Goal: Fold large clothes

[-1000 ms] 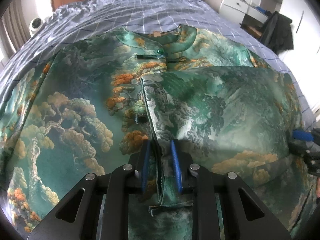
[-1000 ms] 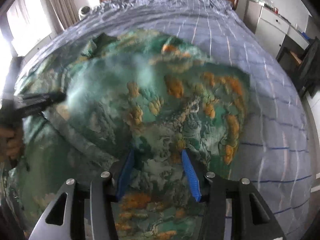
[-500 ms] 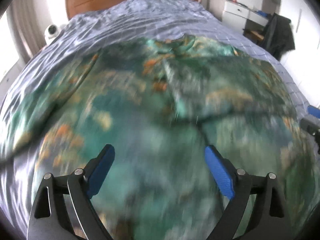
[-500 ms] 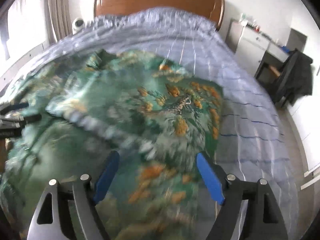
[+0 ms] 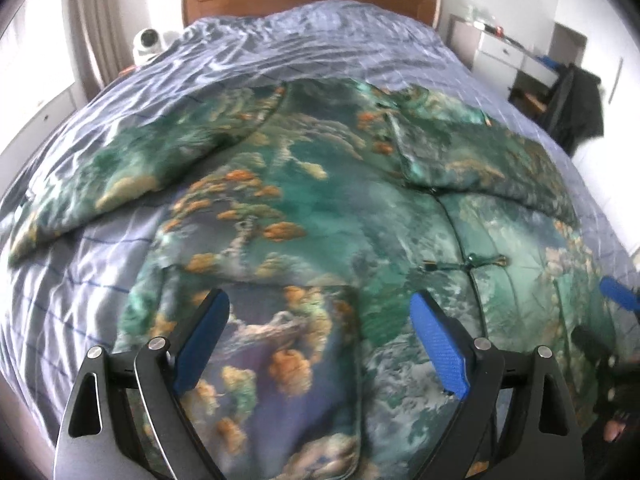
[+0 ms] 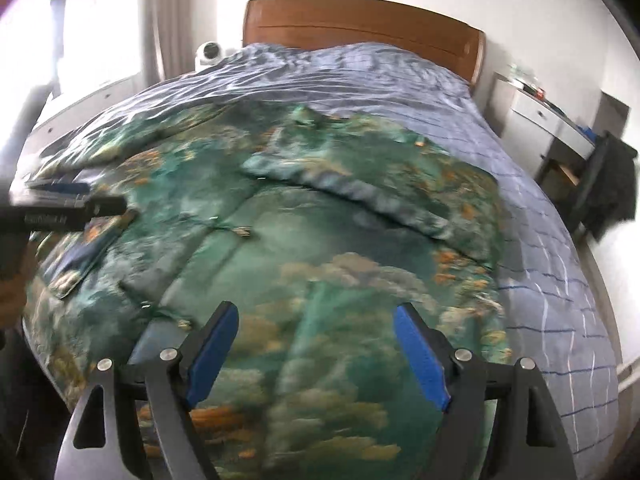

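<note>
A large green jacket (image 5: 320,208) printed with orange trees lies flat on the bed, collar toward the headboard. One sleeve (image 5: 112,168) stretches out to the left. The other sleeve (image 5: 492,160) is folded across the chest. My left gripper (image 5: 318,298) hangs open above the hem, over a patch pocket (image 5: 288,364), touching nothing. In the right wrist view the same jacket (image 6: 340,248) fills the middle, and my right gripper (image 6: 315,308) stands open above its lower right part, holding nothing. The left gripper (image 6: 72,208) shows there at the left edge.
The bed has a blue-grey checked cover (image 5: 300,48) and a wooden headboard (image 6: 360,20). A small white camera (image 5: 148,42) sits beside the bed at the left. White drawers (image 6: 548,116) and a dark coat over a chair (image 6: 612,184) stand at the right.
Both grippers let go of the folded sleeve, opened wide, and pulled back toward the hem and upward. The sleeve stays folded across the chest.
</note>
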A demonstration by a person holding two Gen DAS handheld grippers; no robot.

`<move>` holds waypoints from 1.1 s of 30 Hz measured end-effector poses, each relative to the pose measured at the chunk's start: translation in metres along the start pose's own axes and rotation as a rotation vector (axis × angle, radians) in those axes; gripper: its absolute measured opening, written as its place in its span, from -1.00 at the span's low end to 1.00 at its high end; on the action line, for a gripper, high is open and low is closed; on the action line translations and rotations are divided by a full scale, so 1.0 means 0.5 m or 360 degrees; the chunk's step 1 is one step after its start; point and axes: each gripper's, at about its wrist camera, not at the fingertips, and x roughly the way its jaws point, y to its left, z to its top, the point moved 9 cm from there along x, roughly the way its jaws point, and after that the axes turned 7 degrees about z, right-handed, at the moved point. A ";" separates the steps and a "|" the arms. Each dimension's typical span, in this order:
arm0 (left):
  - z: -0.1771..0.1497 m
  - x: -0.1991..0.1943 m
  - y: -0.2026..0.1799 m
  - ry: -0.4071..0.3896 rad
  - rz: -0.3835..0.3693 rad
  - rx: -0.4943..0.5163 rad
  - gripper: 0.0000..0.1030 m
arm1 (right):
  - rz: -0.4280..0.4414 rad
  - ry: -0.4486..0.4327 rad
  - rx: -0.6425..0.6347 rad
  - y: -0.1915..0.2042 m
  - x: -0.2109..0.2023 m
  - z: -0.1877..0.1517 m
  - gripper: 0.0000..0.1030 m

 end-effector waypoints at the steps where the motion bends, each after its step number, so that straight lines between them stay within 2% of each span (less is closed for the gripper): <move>1: -0.001 -0.002 0.009 0.0000 -0.0001 -0.0020 0.80 | 0.0016 -0.0008 -0.0012 0.016 -0.003 0.002 0.59; 11: -0.003 -0.002 0.101 -0.0012 0.0056 -0.0150 0.82 | 0.0101 0.0032 -0.0066 0.104 -0.005 -0.009 0.59; 16: -0.014 0.017 0.144 0.0032 0.0084 -0.0234 0.87 | 0.0116 0.0028 -0.0118 0.136 -0.005 -0.006 0.59; 19: -0.020 0.026 0.162 0.0063 0.0059 -0.0285 0.87 | 0.0128 0.0035 -0.0119 0.143 -0.003 -0.005 0.59; 24: -0.004 0.039 0.220 0.0097 -0.0047 -0.0458 0.87 | 0.0126 0.0038 -0.0122 0.145 -0.003 -0.004 0.59; 26: 0.016 0.048 0.280 0.0075 -0.0018 -0.0584 0.87 | 0.0125 0.0035 -0.0120 0.145 -0.005 -0.003 0.59; 28: 0.028 0.063 0.359 0.0072 0.0053 -0.0774 0.88 | 0.0119 0.0031 -0.0121 0.144 -0.008 -0.002 0.59; 31: 0.017 0.108 0.491 0.0117 0.0169 -0.1156 0.87 | 0.0118 0.0021 -0.0117 0.141 -0.015 -0.002 0.59; 33: 0.012 0.138 0.566 0.0105 0.0149 -0.1396 0.87 | 0.0121 0.0026 -0.0117 0.141 -0.016 -0.003 0.59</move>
